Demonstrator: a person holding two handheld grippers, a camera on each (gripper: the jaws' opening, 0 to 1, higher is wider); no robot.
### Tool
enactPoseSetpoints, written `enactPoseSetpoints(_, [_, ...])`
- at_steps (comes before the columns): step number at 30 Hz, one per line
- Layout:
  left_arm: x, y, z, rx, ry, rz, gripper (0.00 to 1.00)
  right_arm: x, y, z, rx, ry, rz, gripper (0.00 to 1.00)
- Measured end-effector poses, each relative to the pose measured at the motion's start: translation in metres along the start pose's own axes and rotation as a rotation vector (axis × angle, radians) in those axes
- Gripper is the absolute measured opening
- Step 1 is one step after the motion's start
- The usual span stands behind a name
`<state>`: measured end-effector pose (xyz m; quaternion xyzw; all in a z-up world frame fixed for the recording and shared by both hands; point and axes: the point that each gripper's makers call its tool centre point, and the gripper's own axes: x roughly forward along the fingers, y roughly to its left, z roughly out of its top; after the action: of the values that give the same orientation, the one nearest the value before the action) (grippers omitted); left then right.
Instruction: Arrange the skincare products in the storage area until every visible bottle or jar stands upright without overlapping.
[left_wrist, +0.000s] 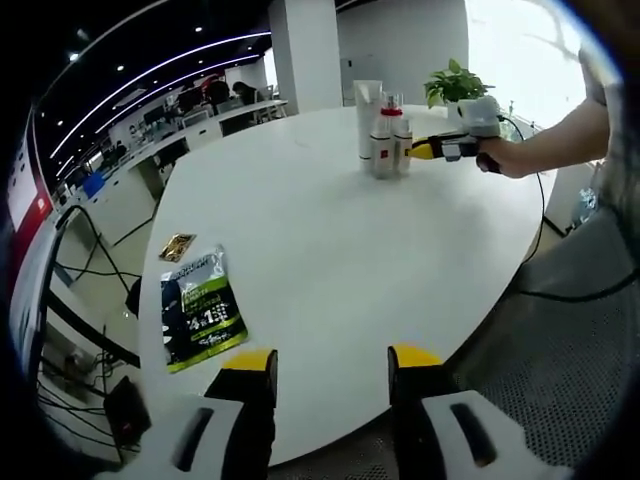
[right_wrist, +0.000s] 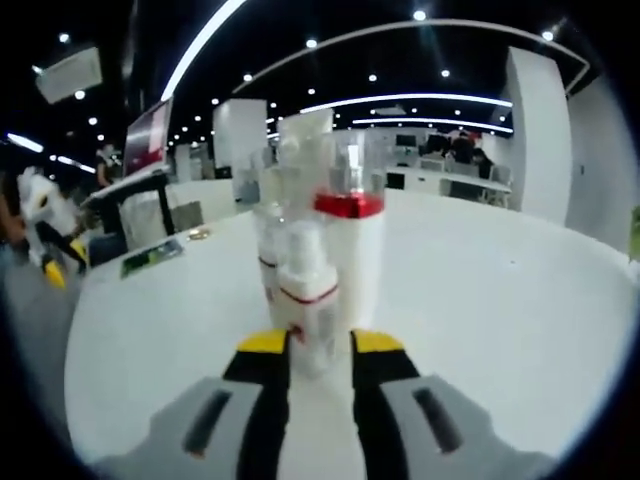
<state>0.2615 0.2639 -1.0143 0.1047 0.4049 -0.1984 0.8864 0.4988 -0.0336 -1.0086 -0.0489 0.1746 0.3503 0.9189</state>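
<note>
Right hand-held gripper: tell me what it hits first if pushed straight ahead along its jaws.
Probably the small white bottle with the thin red band, already between the tips of the right hand-held gripper. Directly behind stands the taller red-collared bottle; depth between them is unclear.

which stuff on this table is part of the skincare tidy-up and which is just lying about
Part of the job:
- small white bottle between the right gripper jaws
- red-capped bottle
- tall white tube

Just lying about:
- green-and-black sachet
- small gold packet
- potted plant
</note>
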Motion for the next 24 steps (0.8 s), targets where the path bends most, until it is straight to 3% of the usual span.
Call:
enactPoseSetpoints(13, [-0.001,0.0,0.002,-0.001,-0.009,0.0,0.45,-0.005,0.008,0.007,0.031,-0.008,-0.003,0.22])
enactPoseSetpoints(17, [-0.001,-0.001,0.002,0.0,-0.012,-0.001,0.45,-0.017,0.02,0.008,0.098,-0.023,0.005,0.3])
enactPoseSetpoints(24, [-0.003,-0.001,0.005,0.002,-0.027,0.0,0.45,-0.045,0.05,0.007,0.202,-0.048,0.007,0.33])
